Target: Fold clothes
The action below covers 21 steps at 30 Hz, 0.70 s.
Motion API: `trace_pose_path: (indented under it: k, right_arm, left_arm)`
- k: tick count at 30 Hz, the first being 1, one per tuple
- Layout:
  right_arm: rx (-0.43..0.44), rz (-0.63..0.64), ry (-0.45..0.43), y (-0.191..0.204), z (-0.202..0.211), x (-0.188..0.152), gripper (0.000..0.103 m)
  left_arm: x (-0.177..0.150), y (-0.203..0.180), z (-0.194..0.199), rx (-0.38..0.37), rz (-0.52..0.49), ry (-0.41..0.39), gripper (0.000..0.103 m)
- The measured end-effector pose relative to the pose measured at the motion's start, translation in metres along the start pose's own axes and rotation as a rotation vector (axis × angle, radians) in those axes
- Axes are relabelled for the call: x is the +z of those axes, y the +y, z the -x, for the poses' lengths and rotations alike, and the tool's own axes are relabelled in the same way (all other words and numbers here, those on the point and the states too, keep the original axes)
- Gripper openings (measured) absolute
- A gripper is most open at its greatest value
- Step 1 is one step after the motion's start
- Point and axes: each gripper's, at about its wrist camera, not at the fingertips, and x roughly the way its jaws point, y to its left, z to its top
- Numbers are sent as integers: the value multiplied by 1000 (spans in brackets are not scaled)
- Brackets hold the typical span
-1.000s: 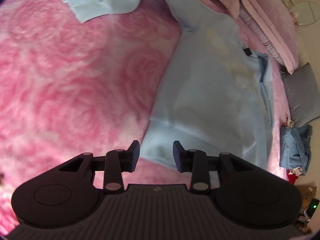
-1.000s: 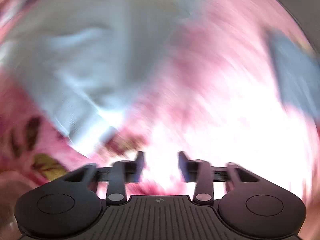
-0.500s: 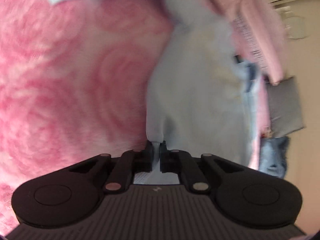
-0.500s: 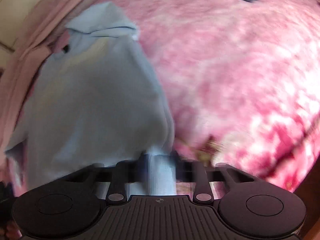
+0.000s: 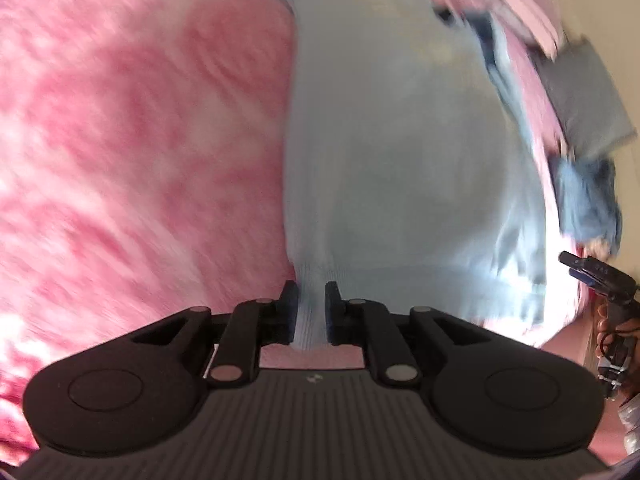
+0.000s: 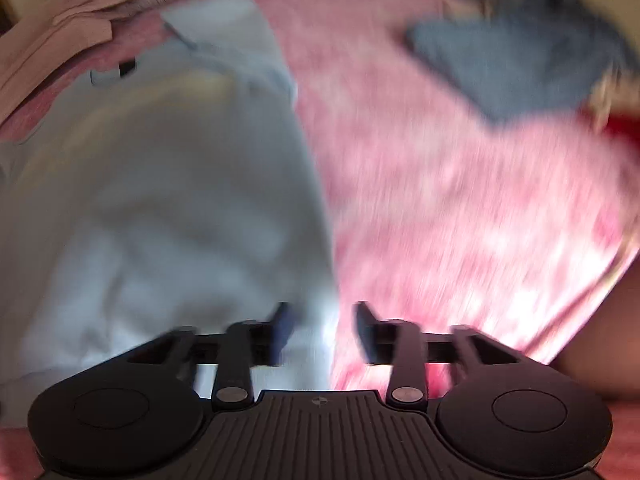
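Observation:
A light blue sweater (image 5: 400,160) lies spread on a pink rose-patterned blanket (image 5: 140,140). My left gripper (image 5: 312,312) pinches the sweater's ribbed hem at its left corner; the cloth fills the narrow gap, and the jaws are opening a little. In the right wrist view the sweater (image 6: 160,200) fills the left half, blurred. My right gripper (image 6: 322,328) hovers over the hem's right edge. Its jaws are opening and stand wide apart. Cloth lies below the left finger (image 6: 282,320), untouched by the pads.
Folded pink bedding (image 6: 60,12) lies beyond the sweater's collar. A blue-grey pile of clothes (image 6: 520,60) sits on the blanket (image 6: 460,200) to the far right. A grey cushion (image 5: 580,100) lies off the bed. A person's hand (image 5: 616,328) shows at the right edge.
The left gripper closed on the hem corner and moved with it, the sweater shifting in view. The right gripper, shut on the hem half a second ago, now has its jaws apart.

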Motion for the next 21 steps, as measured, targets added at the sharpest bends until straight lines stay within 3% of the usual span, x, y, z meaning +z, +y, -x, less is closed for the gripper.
trace_pose_path:
  k: [4,10,15,21]
  right_arm:
    - [13,94,-144,17,3,47,58]
    - [37,324,-218,61,-80,123,58]
    - [56,521,-309,106,-141,177,58]
    - [29,705,-372,173,-211,229,58]
  left_arm:
    - [41,-5,15,52,0,-113,15]
    - [122,-32,-15,83,46,-246,17]
    - [179,-38,-35,73,105,-303,19]
    - [227,-41,-49,131,62,-330,20]
